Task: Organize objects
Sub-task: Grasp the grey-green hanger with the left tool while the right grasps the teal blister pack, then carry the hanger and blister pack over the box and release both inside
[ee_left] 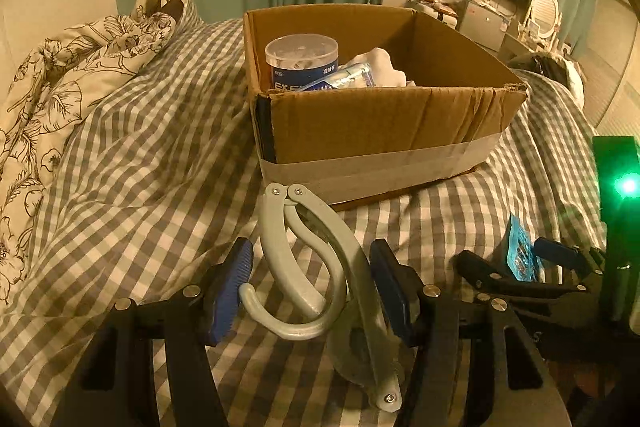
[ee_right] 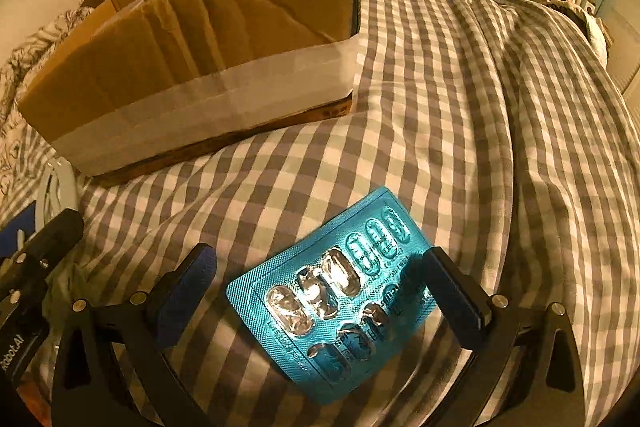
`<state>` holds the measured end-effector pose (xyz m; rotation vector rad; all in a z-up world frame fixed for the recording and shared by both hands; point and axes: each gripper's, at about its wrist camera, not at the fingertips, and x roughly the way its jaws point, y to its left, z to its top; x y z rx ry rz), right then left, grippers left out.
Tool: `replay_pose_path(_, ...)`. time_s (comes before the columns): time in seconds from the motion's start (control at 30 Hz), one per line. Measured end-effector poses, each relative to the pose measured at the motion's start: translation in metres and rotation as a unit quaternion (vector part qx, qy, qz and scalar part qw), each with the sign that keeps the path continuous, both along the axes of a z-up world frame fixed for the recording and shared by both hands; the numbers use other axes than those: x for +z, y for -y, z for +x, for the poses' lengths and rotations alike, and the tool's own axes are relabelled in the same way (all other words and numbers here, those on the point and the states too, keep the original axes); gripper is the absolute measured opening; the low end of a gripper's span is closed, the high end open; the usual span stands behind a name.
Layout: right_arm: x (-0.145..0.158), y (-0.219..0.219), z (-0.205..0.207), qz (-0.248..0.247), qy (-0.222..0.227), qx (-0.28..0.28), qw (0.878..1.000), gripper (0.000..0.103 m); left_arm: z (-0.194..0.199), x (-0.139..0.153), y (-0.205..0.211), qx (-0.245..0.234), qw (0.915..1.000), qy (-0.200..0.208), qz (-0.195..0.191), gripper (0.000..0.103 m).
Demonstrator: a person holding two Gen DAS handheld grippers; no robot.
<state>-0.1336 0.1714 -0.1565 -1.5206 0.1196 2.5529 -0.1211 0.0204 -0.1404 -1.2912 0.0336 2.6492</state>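
**Two grippers poised over two objects on the bed, box waiting behind**

The grey plastic hook point(ee_left: 304, 267) lay on the checked bedspread point(ee_left: 140, 155) in the lower centre of the left wrist view, its long axis running from the hinged tip near the box down toward the camera. It sat between the jaws of the left gripper point(ee_left: 312, 287), which stood wide open with a blue pad on each side; whether either pad touched the hook could not be told.

The teal blister pack point(ee_right: 332, 299) lay flat in the lower centre of the right wrist view, its long axis slanting from lower left to upper right. The right gripper point(ee_right: 320, 299) straddled it with jaws wide open; the right-hand finger overlapped the pack's edge, the left-hand one stood apart. Nothing was held by either gripper.

The cardboard box point(ee_left: 380, 123) stood just beyond both, in the upper middle of the left view, already containing a round clear-lidded tub point(ee_left: 302, 61) and some wrapped items.

Each gripper seemed aligned for its own object, so closing looked like the next step, then a lift over the near wall.
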Motion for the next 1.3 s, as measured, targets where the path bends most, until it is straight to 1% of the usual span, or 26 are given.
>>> replay_pose_path(0.17, -0.003, 0.001, 0.005, 0.004, 0.004, 0.008, 1.000, 0.103, 0.001, -0.001, -0.002, 0.000, 1.0000, 0.000, -0.005, 0.062)
replay_pose_path(0.3, -0.004, -0.005, 0.015, -0.011, 0.003, 0.008, 1.000, 0.101, 0.005, -0.001, -0.004, -0.001, 1.0000, -0.004, -0.007, 0.062)
replay_pose_path(0.37, -0.002, -0.010, 0.022, -0.018, -0.001, 0.006, 1.000, 0.092, 0.006, 0.000, -0.005, -0.001, 1.0000, -0.003, -0.007, 0.062)
replay_pose_path(0.4, 0.000, -0.012, 0.025, -0.020, -0.004, 0.006, 1.000, 0.089, 0.007, 0.000, -0.005, -0.001, 1.0000, -0.001, -0.006, 0.062)
replay_pose_path(0.47, 0.004, -0.014, 0.030, -0.026, -0.006, 0.009, 1.000, 0.077, 0.010, 0.001, -0.005, -0.003, 1.0000, 0.000, -0.005, 0.062)
replay_pose_path(0.5, 0.006, -0.014, 0.033, -0.027, -0.007, 0.011, 1.000, 0.074, 0.011, 0.001, -0.005, -0.003, 1.0000, 0.001, -0.005, 0.062)
replay_pose_path(0.53, 0.008, -0.014, 0.035, -0.028, -0.008, 0.014, 0.999, 0.068, 0.013, 0.002, -0.004, -0.003, 1.0000, 0.002, -0.005, 0.062)
replay_pose_path(0.6, 0.014, -0.012, 0.044, -0.016, -0.009, 0.019, 1.000, 0.062, 0.016, 0.003, -0.003, -0.002, 1.0000, 0.004, -0.003, 0.062)
replay_pose_path(0.63, 0.016, -0.012, 0.048, -0.010, -0.009, 0.020, 1.000, 0.053, 0.019, 0.004, -0.001, -0.002, 1.0000, 0.004, -0.002, 0.062)
replay_pose_path(0.7, 0.021, -0.012, 0.059, 0.002, -0.012, 0.021, 1.000, 0.047, 0.023, 0.006, -0.001, -0.002, 1.0000, 0.002, -0.003, 0.062)
replay_pose_path(0.73, 0.024, -0.012, 0.064, 0.008, -0.013, 0.019, 1.000, 0.037, 0.025, 0.007, 0.000, -0.002, 1.0000, 0.001, -0.005, 0.062)
replay_pose_path(0.8, 0.030, -0.017, 0.068, 0.021, -0.013, 0.014, 1.000, 0.030, 0.028, 0.009, 0.000, -0.002, 1.0000, -0.001, -0.007, 0.062)
replay_pose_path(0.87, 0.033, -0.021, 0.069, 0.038, -0.015, 0.008, 0.999, 0.018, 0.032, 0.012, -0.001, -0.005, 1.0000, -0.004, -0.007, 0.062)
replay_pose_path(0.97, 0.040, -0.026, 0.077, 0.052, -0.027, 0.001, 0.998, 0.010, 0.039, 0.019, -0.003, -0.008, 0.9999, -0.011, -0.007, 0.062)
replay_pose_path(1.07, 0.052, -0.022, 0.079, 0.068, -0.051, -0.004, 0.996, 0.007, 0.045, 0.026, -0.003, -0.010, 0.9998, -0.019, -0.006, 0.062)
replay_pose_path(1.17, 0.068, -0.020, 0.089, 0.081, -0.076, 0.002, 0.994, 0.006, 0.051, 0.037, -0.002, -0.010, 0.9995, -0.028, -0.003, 0.062)
replay_pose_path(1.3, 0.088, -0.011, 0.094, 0.085, -0.105, 0.014, 0.991, 0.006, 0.056, 0.054, -0.001, -0.009, 0.9990, -0.044, 0.004, 0.061)
